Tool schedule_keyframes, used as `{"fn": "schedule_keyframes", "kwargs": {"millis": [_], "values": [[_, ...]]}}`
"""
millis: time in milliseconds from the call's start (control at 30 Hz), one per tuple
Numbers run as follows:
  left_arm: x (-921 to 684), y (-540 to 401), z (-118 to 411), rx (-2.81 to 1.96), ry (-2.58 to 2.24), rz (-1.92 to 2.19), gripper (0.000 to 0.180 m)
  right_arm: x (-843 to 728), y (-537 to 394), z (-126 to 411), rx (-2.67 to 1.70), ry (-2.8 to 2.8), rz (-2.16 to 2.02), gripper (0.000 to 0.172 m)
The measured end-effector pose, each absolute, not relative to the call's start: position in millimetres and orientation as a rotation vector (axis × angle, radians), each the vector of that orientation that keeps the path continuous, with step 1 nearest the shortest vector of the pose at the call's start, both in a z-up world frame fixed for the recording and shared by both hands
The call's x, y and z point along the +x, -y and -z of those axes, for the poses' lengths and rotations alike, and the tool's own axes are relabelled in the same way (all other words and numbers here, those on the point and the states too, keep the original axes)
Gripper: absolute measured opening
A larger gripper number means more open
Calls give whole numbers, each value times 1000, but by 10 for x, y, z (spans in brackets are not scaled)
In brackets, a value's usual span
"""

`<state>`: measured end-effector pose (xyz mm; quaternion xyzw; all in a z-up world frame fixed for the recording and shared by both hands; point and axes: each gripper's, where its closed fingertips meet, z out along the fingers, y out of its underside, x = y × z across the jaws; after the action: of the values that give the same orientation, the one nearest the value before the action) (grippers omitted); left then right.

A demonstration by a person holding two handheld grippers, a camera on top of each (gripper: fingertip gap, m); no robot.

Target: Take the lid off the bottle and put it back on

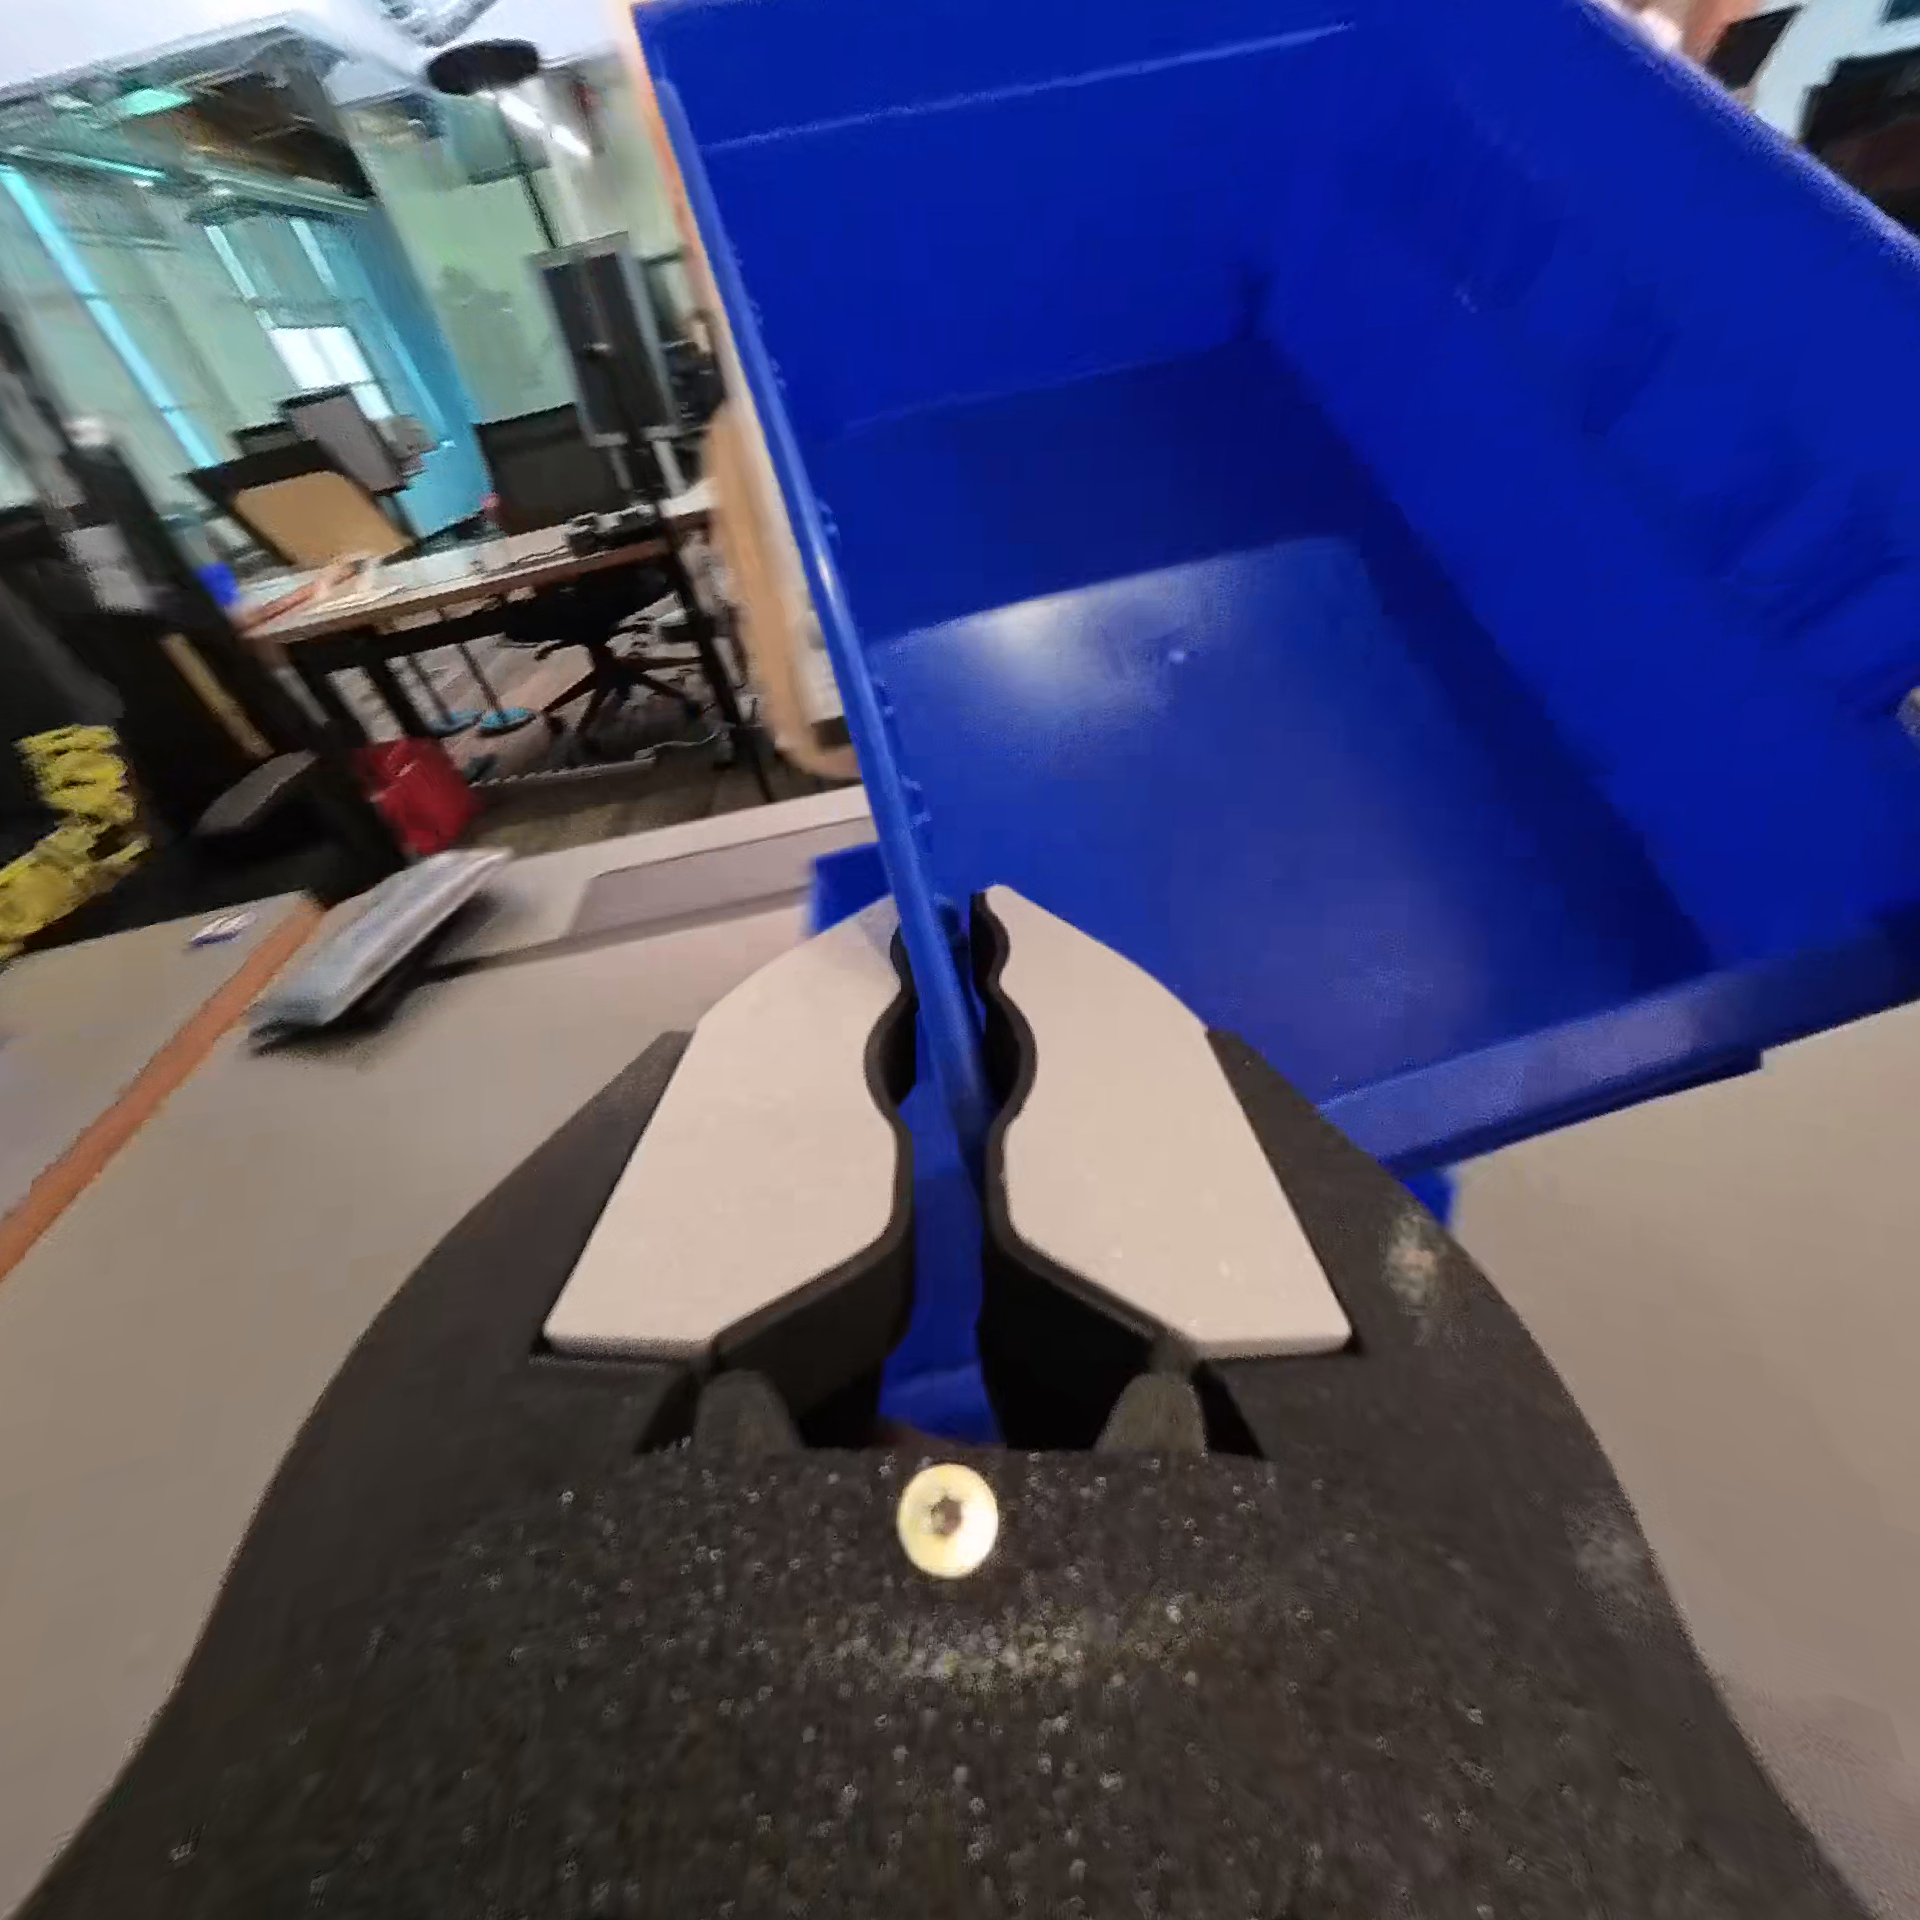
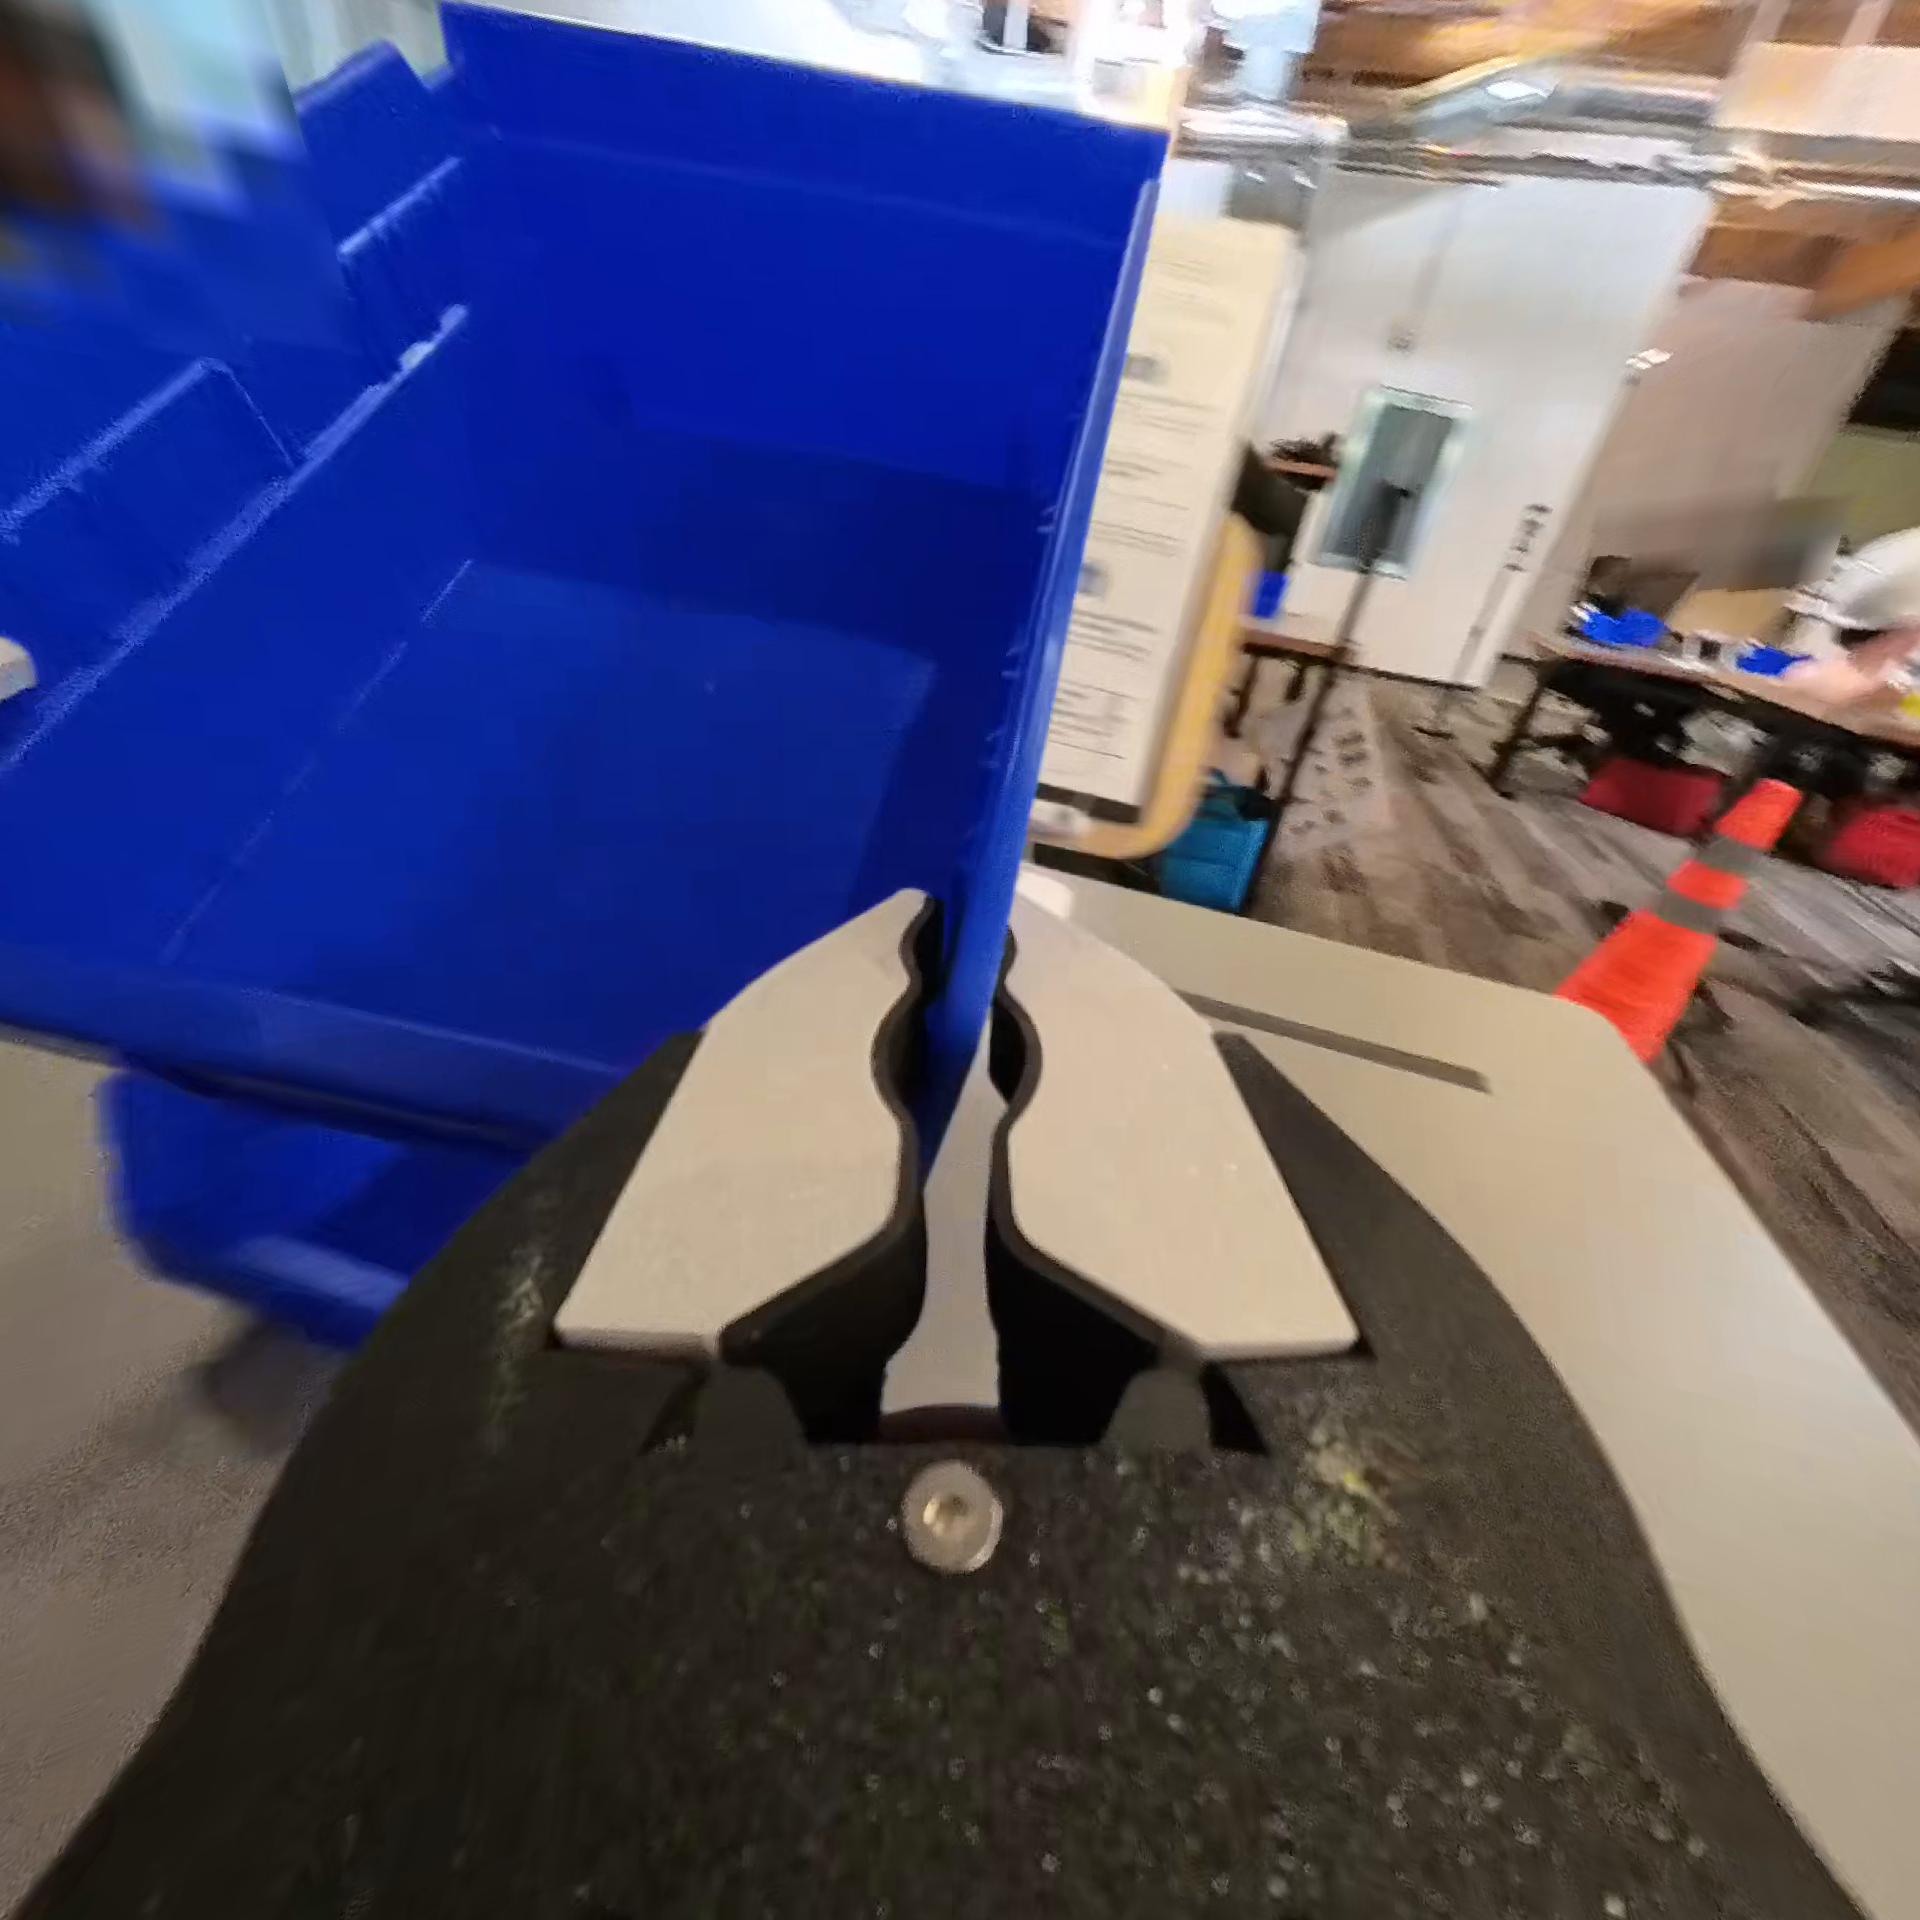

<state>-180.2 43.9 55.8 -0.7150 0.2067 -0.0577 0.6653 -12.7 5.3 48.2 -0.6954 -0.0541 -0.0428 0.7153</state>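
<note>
Both grippers pinch one blue bin: left gripper (image 1: 940, 935) jaws are pressed on the left wall (image 1: 914, 862); right gripper (image 2: 971, 935) jaws on the right wall (image 2: 1039, 675). Bin (image 1: 1299, 675) tilted above the grey surface (image 1: 312, 1195), interior bare. Bottle location: cannot tell.
</note>
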Motion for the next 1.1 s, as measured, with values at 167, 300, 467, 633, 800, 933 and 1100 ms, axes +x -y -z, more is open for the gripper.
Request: {"fn": "schedule_keyframes", "kwargs": {"millis": [167, 300, 467, 633, 800, 933, 1100], "values": [[-20, -629, -185, -1678, -635, 196, 6, 1607, 5, -27, -1642, -99, 223, 6], [906, -478, 496, -1783, -713, 278, 7, 2563, 277, 460, -1740, -217, 237, 4], [1230, -346, 1070, -1934, -688, 374, 7, 2957, 387, 857, -1829, -313, 141, 3], [1155, -439, 1288, -2007, -662, 374, 8, 2926, 187, 1116, -1916, -276, 93, 3], [1170, -499, 1316, -2043, -697, 411, 14, 2923, 89, 1284, -1952, -363, -6, 3], [1231, -262, 1295, -2053, -831, 574, 27, 3017, 92, 1258, -1903, -421, -43, 5], [869, 215, 795, -1907, -1017, 725, 61, 3083, 169, 754, -1713, -397, 33, 43]]}}
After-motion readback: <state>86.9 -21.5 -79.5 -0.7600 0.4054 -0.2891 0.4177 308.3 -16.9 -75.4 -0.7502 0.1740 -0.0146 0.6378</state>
